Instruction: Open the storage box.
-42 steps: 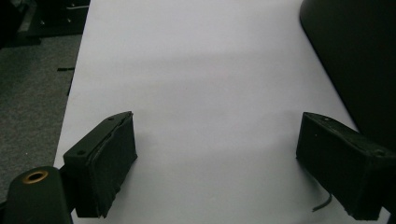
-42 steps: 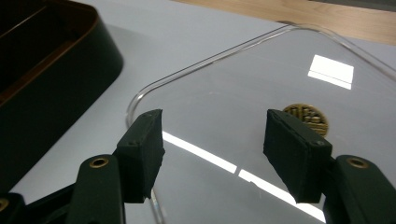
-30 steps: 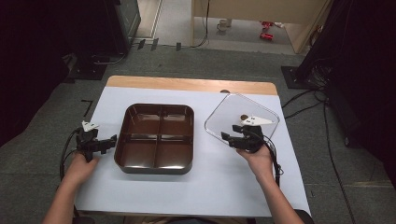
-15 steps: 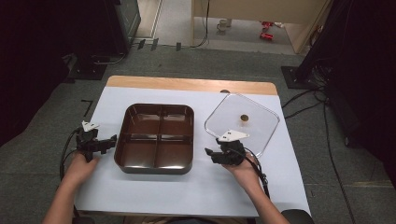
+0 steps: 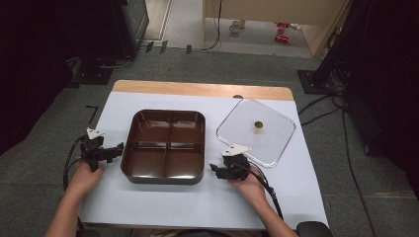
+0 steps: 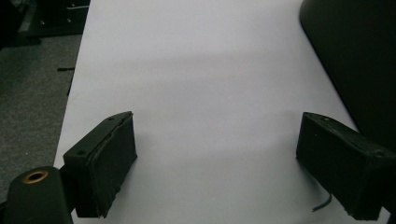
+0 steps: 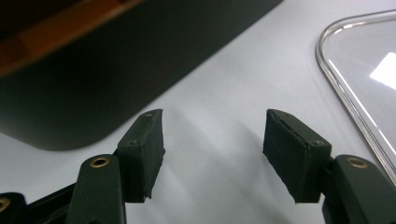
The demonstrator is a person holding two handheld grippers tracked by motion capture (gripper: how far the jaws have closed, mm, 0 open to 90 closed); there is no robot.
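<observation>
Brown plastic tray [image 5: 168,145] with four compartments sits mid-desk [image 5: 207,207], nothing in it, and its clear lid [image 5: 257,131] lies flat just to the right, off the tray, so I'd guess the lid goes on next. The right hand-held gripper [image 5: 217,170] hangs low between tray and lid, jaws spread, nothing between them, probably lining up for the lid's near edge. The left hand-held gripper [image 5: 116,150] waits beside the tray's left wall, jaws wide apart and holding nothing, likely there to steady the tray.
</observation>
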